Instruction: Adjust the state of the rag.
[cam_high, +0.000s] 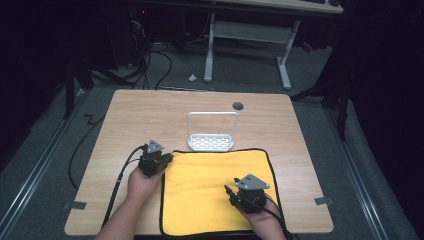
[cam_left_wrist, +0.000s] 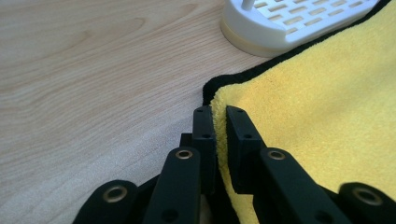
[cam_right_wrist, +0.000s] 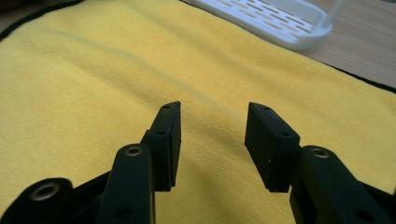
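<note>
Yellow cloth (cam_high: 217, 192) with black edging lies flat on the near half of the wooden table (cam_high: 125, 115), its far edge touching the white slotted rack (cam_high: 211, 141), which stands mid-table with a tall wire handle.

Left gripper (cam_high: 159, 159) sits at the cloth's far-left corner. In the left gripper view its jaws are clamped on the cloth's edge (cam_left_wrist: 280, 93), the fabric pinched between the pads just short of the black-trimmed corner.

Right gripper (cam_high: 239, 192) sits over the near-right part of the cloth. In the right gripper view its jaws stand apart above the yellow fabric (cam_right_wrist: 93, 74), nothing between them.
</note>
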